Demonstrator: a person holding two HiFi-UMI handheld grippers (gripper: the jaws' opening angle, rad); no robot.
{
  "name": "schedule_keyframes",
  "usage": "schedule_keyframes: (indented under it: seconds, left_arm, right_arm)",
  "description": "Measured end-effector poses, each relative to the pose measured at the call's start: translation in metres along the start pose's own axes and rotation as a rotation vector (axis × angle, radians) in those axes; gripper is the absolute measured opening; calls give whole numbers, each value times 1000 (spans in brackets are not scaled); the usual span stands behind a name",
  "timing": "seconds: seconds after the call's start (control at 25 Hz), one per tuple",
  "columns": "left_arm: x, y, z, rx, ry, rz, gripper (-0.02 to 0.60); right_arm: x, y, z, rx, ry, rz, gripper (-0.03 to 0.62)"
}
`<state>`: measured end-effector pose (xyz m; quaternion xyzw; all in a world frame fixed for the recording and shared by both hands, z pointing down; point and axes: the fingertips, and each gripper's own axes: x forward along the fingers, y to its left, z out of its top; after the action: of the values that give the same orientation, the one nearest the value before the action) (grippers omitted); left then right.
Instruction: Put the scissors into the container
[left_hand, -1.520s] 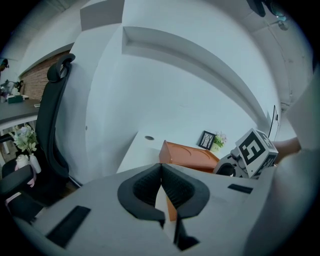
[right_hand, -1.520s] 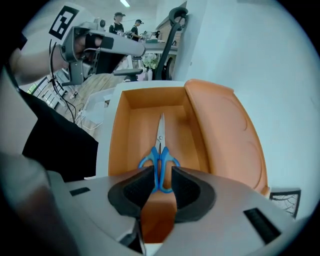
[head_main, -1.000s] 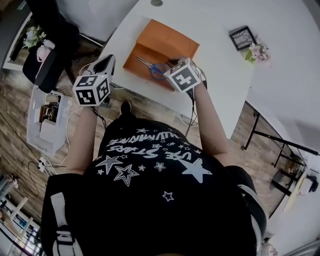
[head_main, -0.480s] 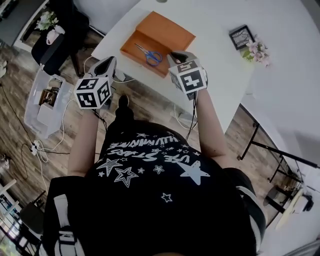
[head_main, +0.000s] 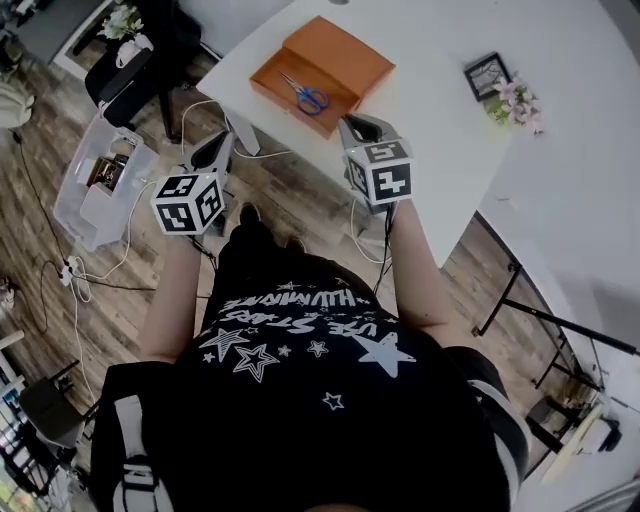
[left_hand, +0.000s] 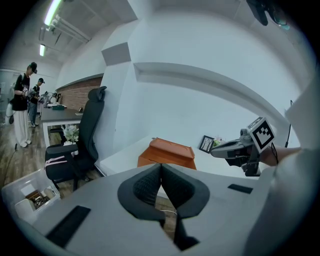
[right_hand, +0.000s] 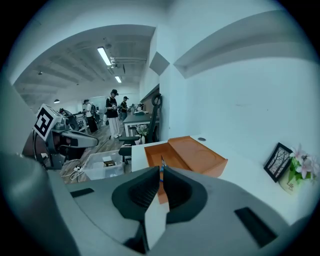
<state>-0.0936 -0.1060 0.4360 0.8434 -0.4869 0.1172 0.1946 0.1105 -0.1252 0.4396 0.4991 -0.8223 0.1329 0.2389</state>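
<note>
The blue-handled scissors (head_main: 305, 95) lie inside the open tray of the orange container (head_main: 340, 55) at the white table's (head_main: 430, 130) near left corner. The scissors' tip (right_hand: 161, 161) shows just above my right jaws, with the container (right_hand: 197, 155) beyond. My right gripper (head_main: 352, 122) hangs over the table's front edge, short of the container, shut and empty. My left gripper (head_main: 222, 140) floats above the floor, left of the table, shut on nothing. The left gripper view shows the container (left_hand: 167, 152) and the right gripper (left_hand: 216, 151).
A picture frame (head_main: 487, 75) and a small flower pot (head_main: 515, 100) stand on the table's right part. On the wooden floor to the left are a clear plastic bin (head_main: 100, 185), cables (head_main: 75, 280) and a black office chair (head_main: 135, 70). People stand far off in the room (right_hand: 114, 112).
Both grippers have drawn back from the table toward my body. The right gripper was beside the scissors over the container a second ago and is now clear of it.
</note>
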Motion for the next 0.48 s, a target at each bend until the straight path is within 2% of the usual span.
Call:
schedule_keyframes:
  seconds: [0.48]
  left_arm:
    - [-14,-6,-3,7,-3,-42,20]
  right_arm:
    - [-17,1,-6,47,2,-54,57]
